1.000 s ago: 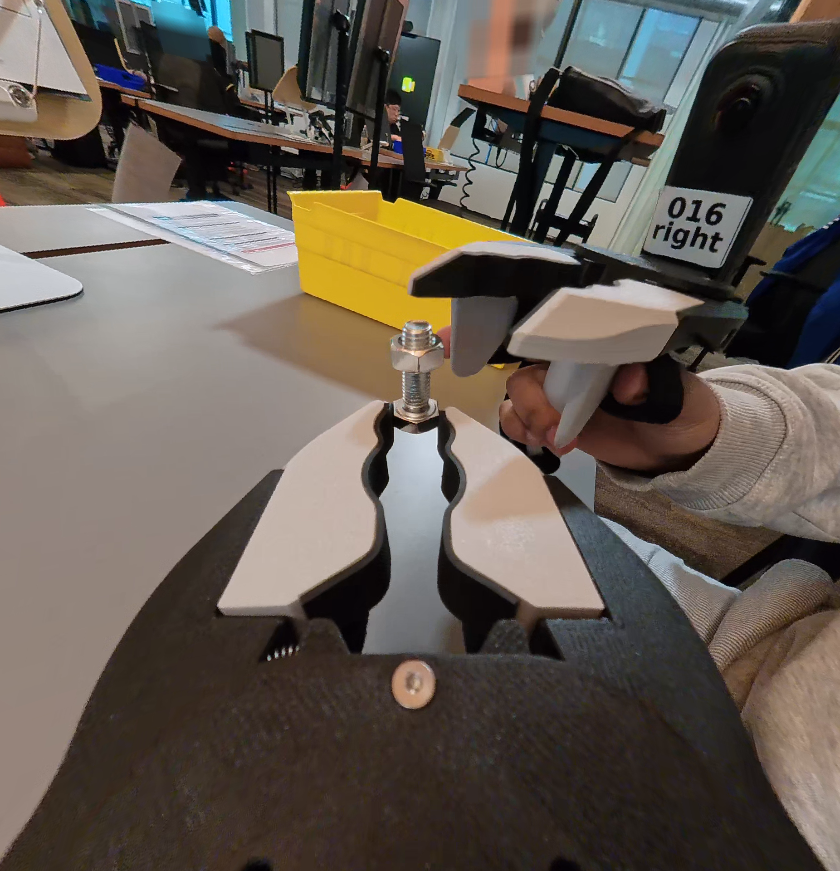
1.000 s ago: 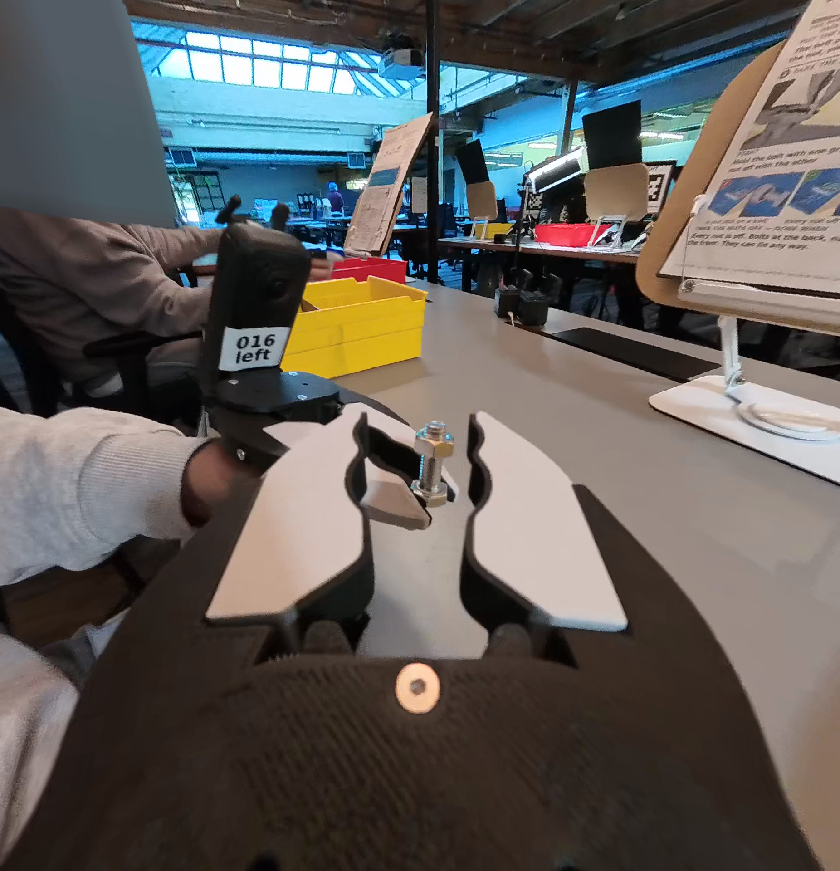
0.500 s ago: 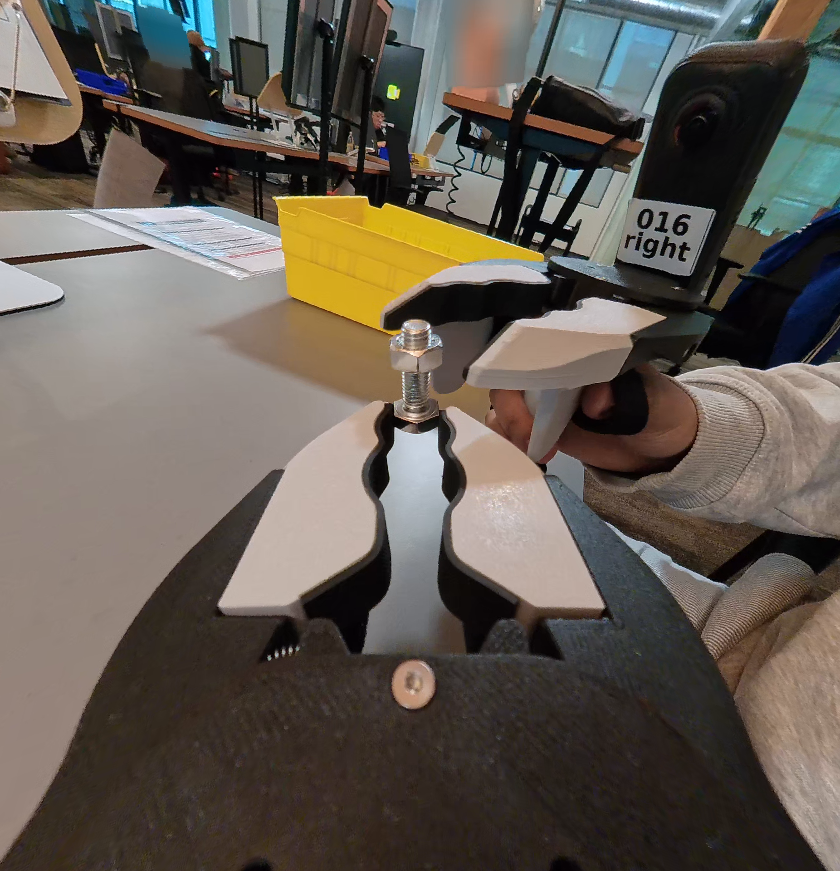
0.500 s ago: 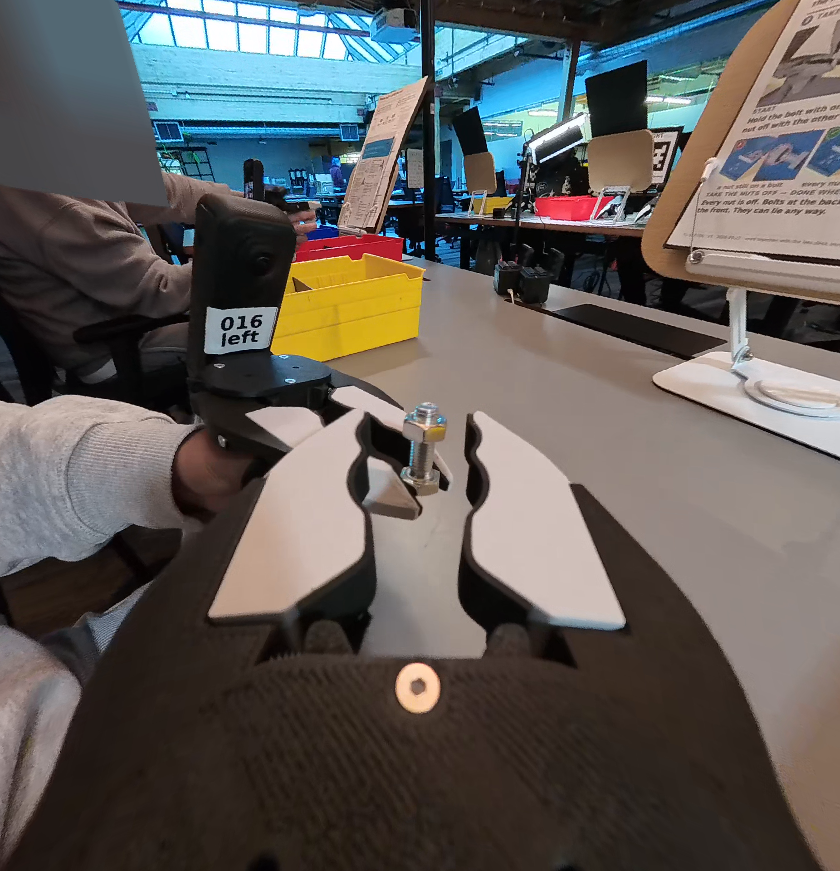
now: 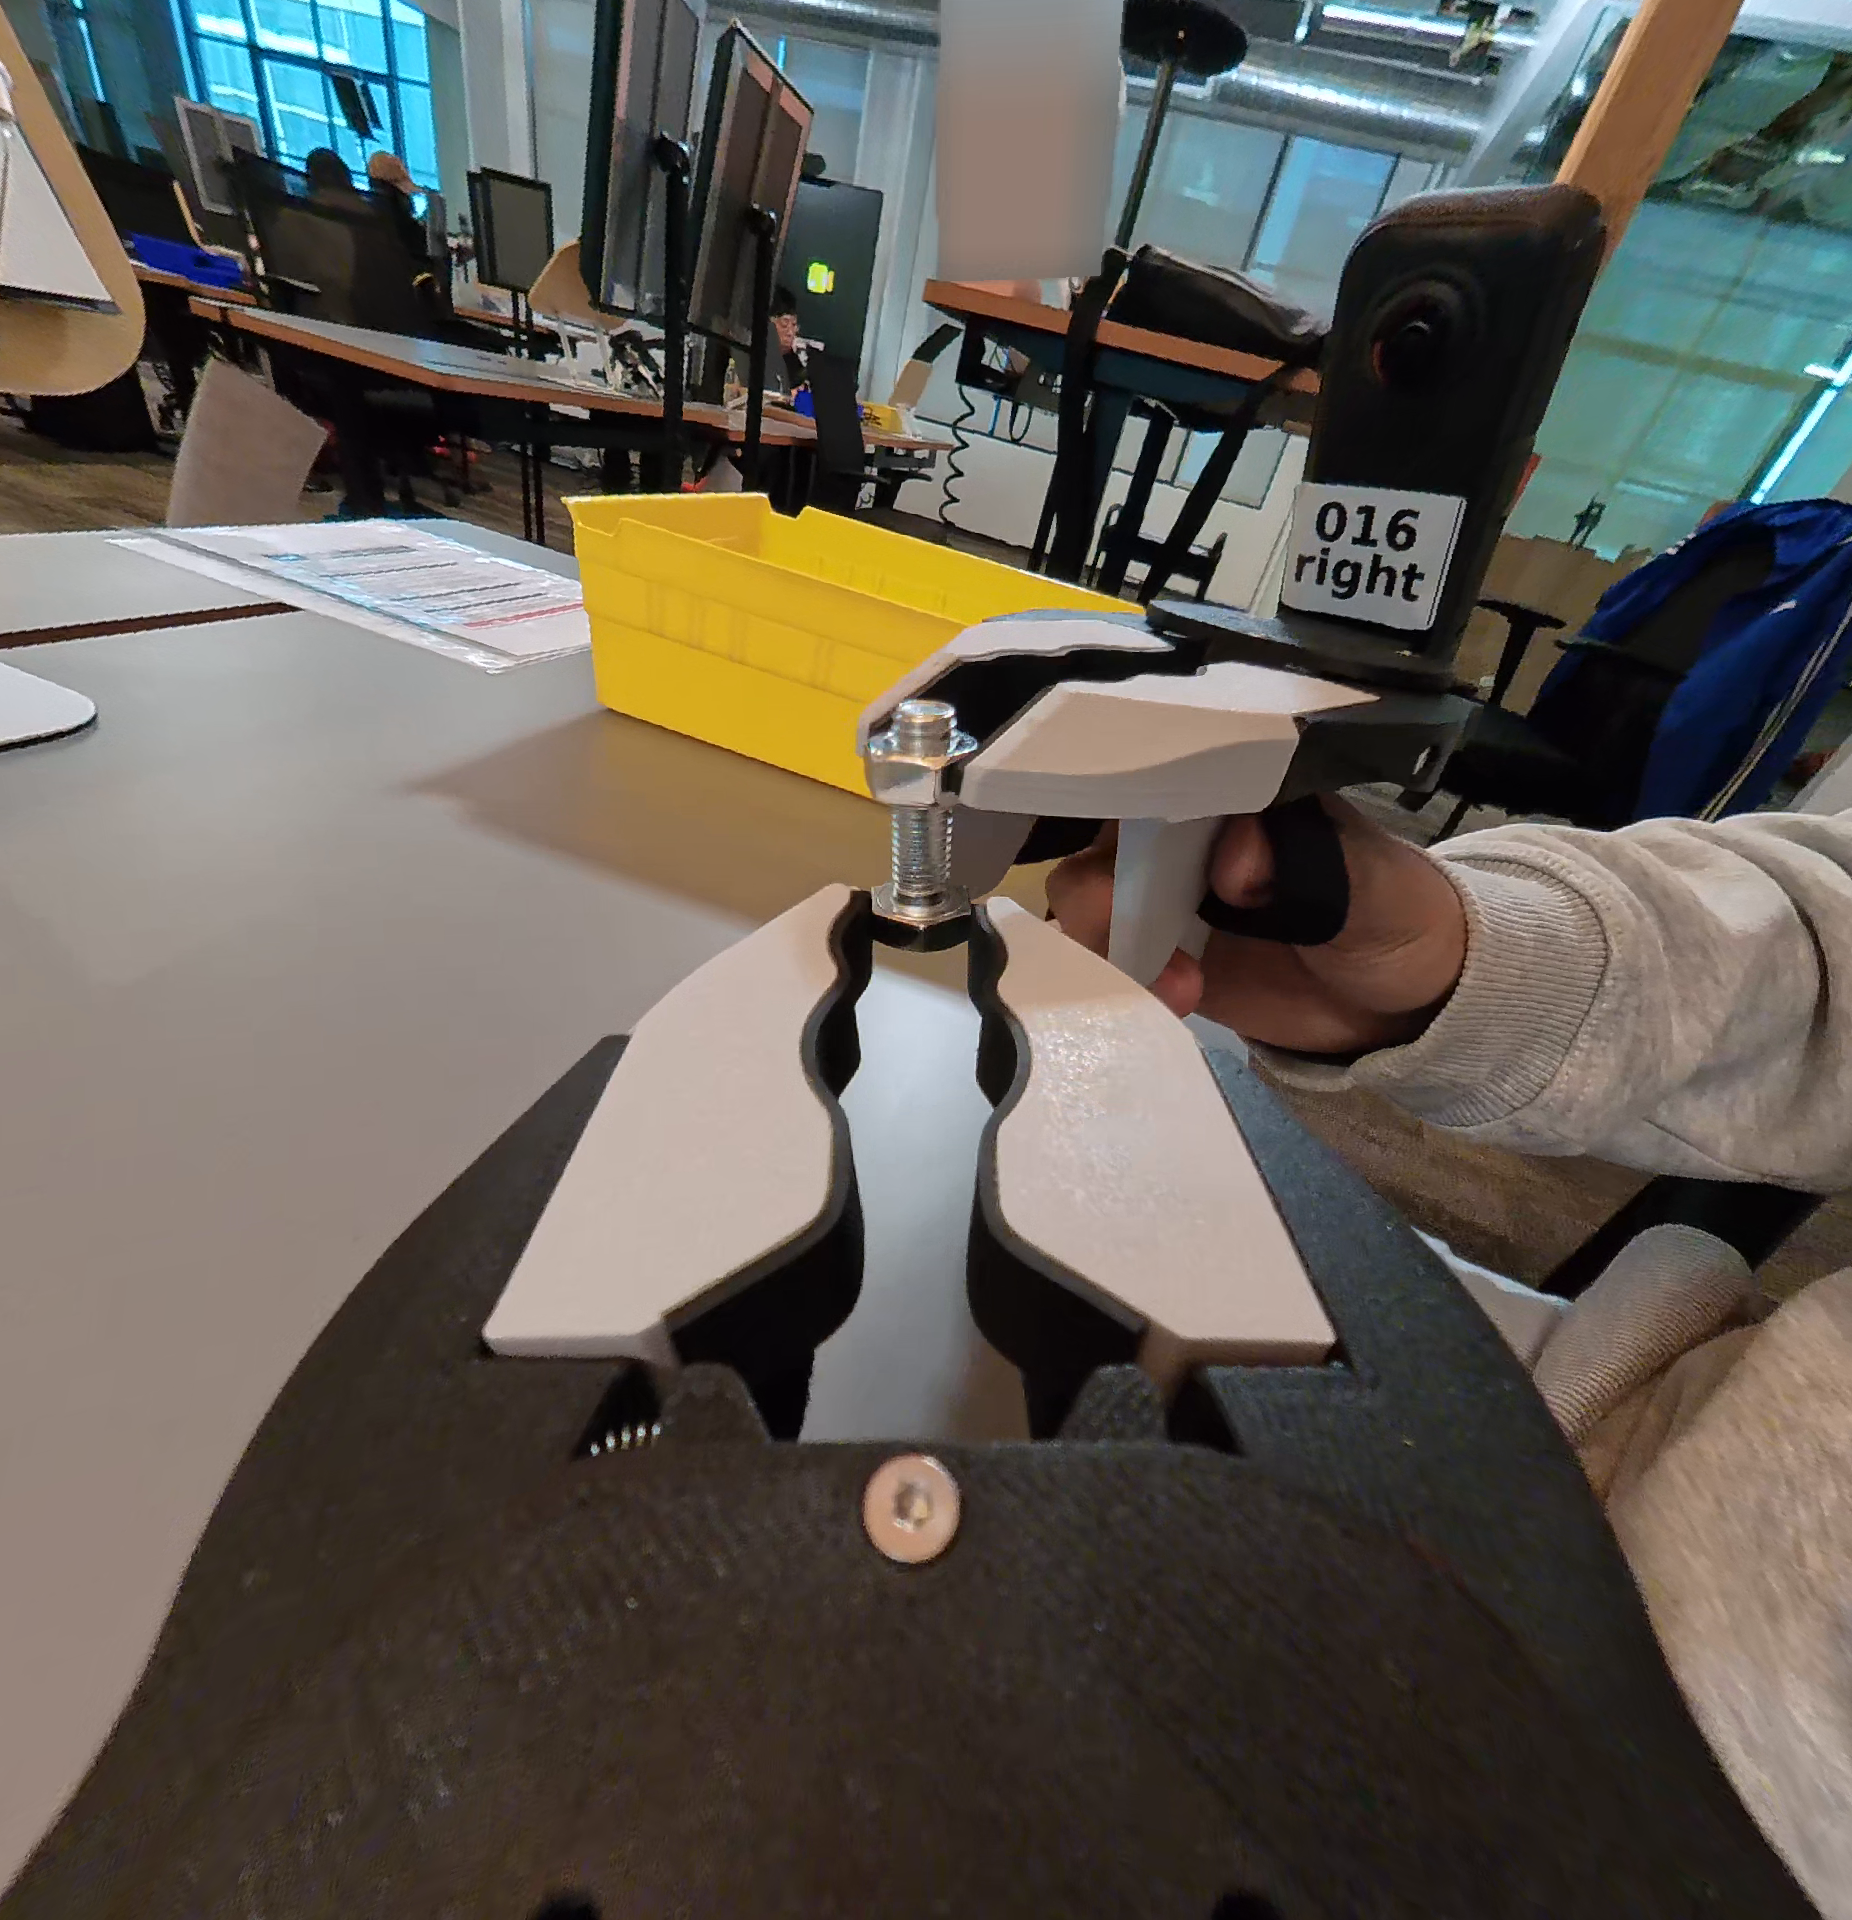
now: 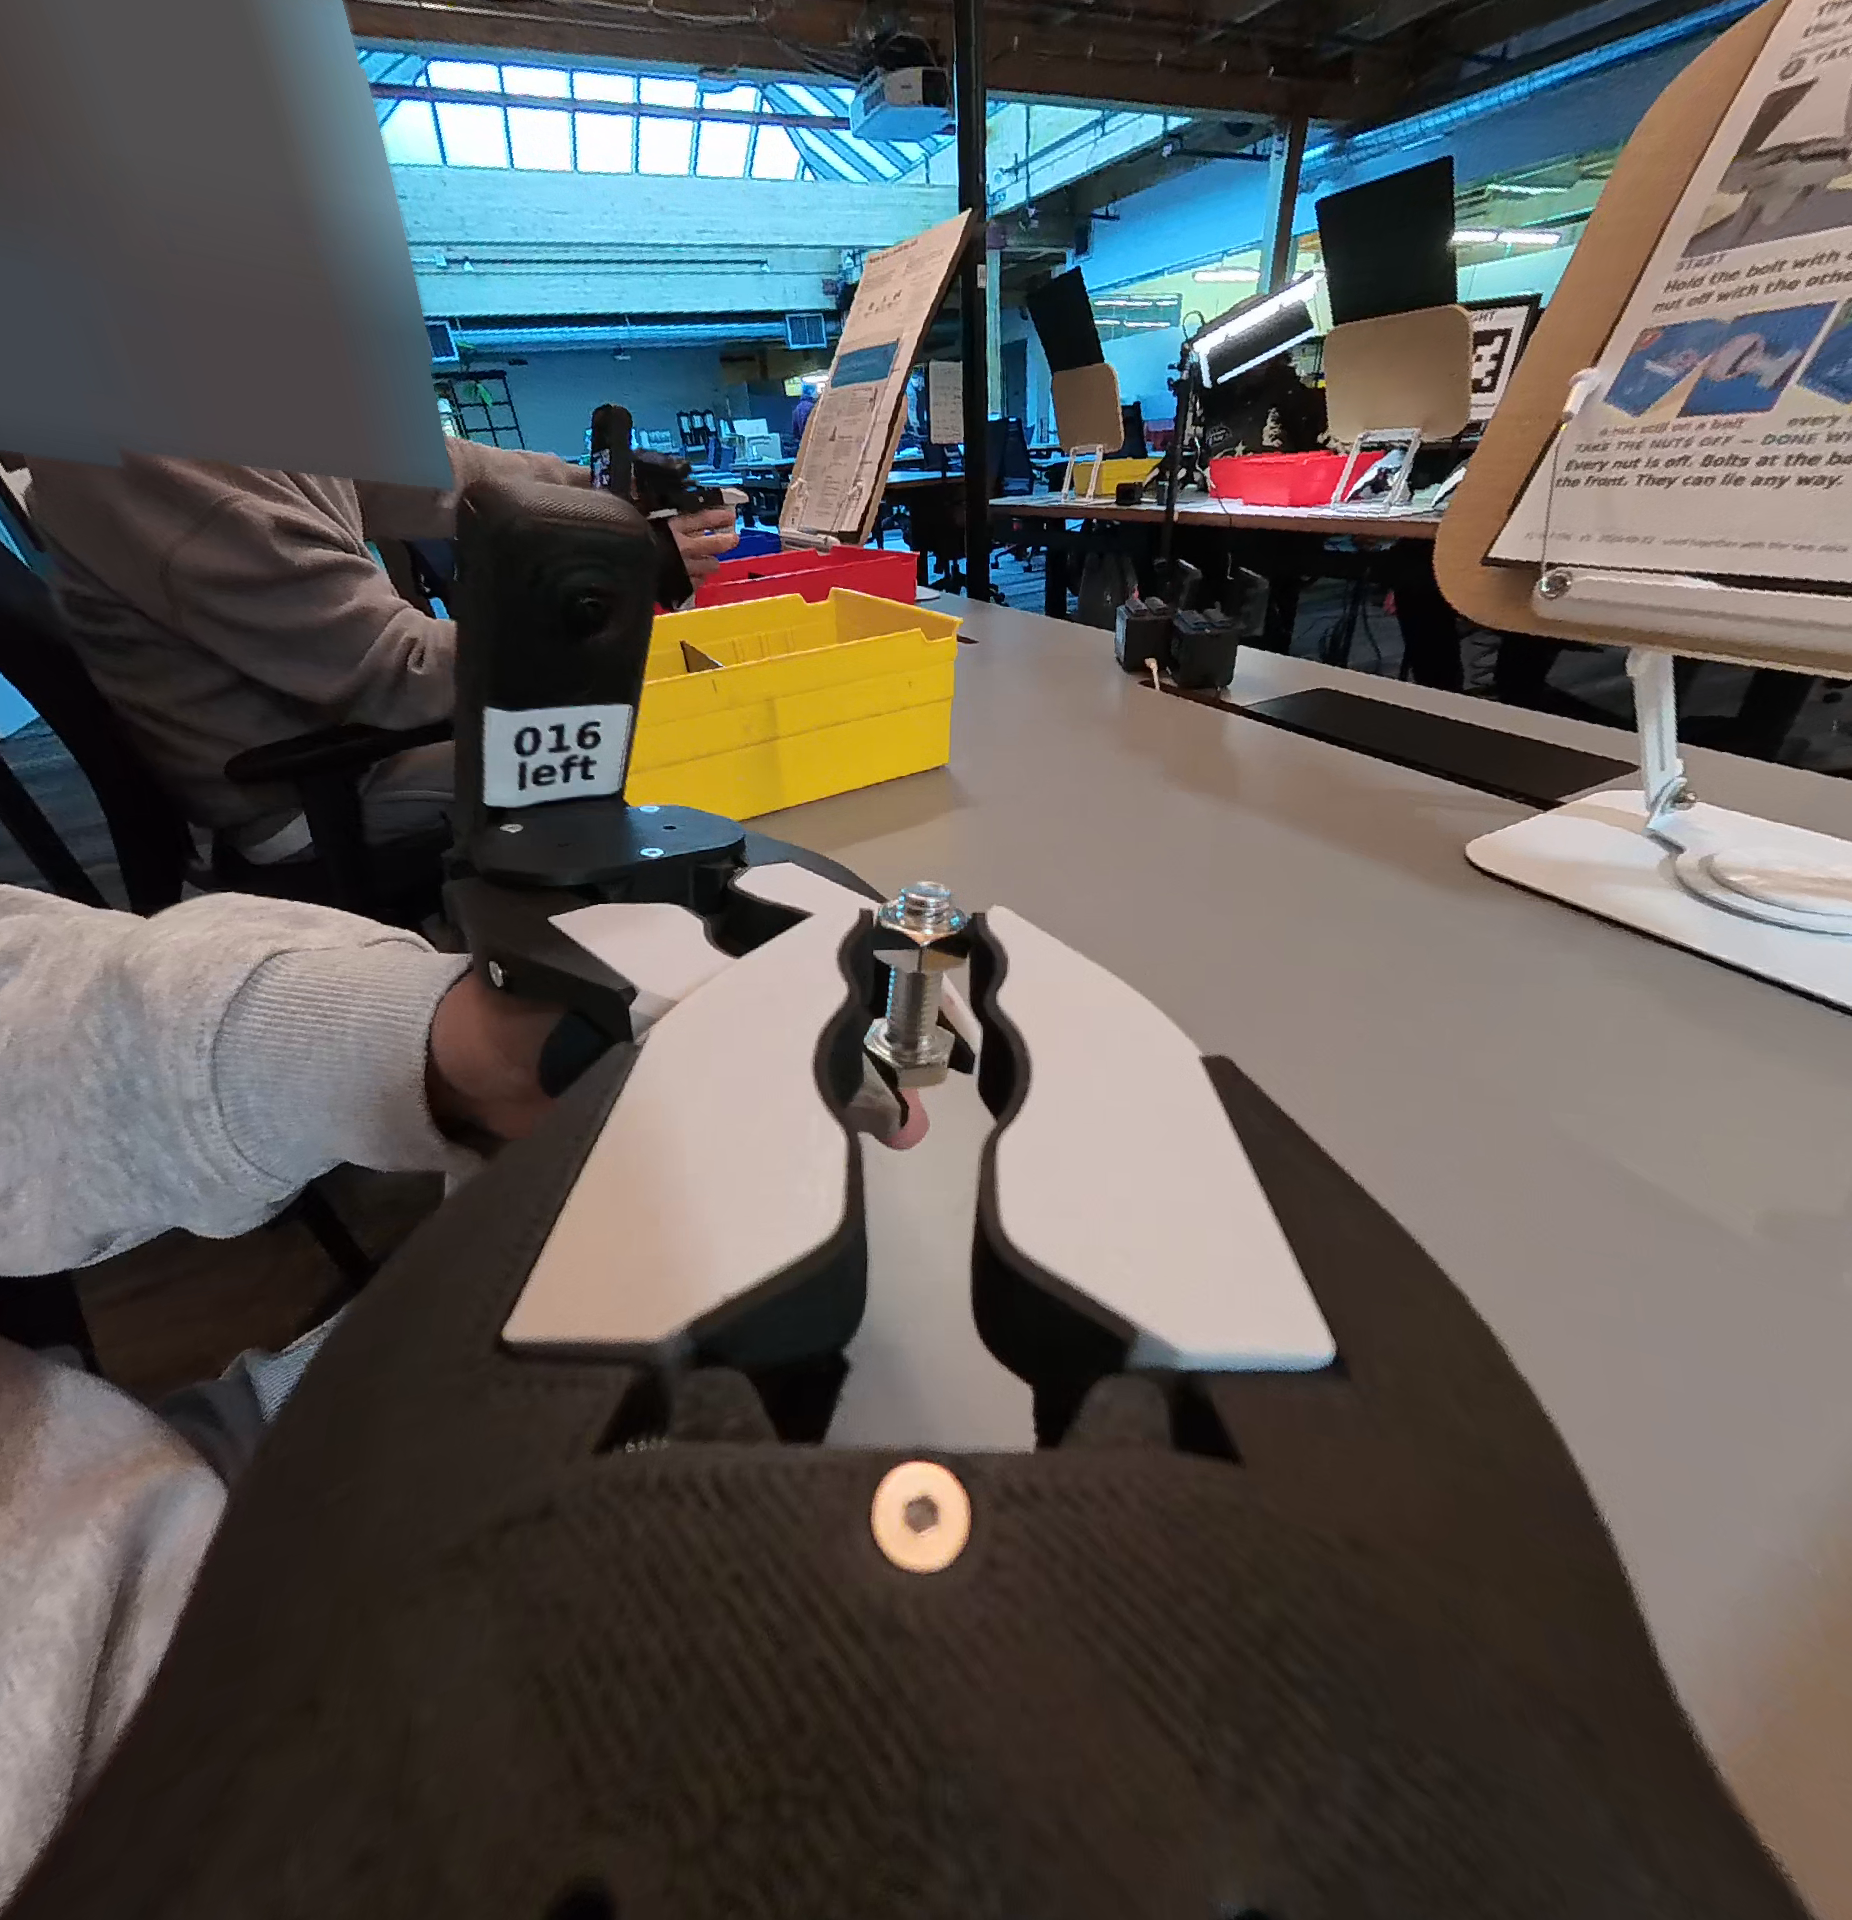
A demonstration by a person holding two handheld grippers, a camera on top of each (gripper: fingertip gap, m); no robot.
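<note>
The grey tabletop (image 5: 278,883) carries a yellow bin (image 5: 756,634) at 12 o'clock in the left wrist view. The left gripper (image 5: 917,925) clamps its fingers on the head of an upright steel bolt (image 5: 917,852). The right gripper (image 6: 922,951), reaching in from 3 o'clock, closes on the hex nut (image 5: 917,753) near the bolt's top.
</note>
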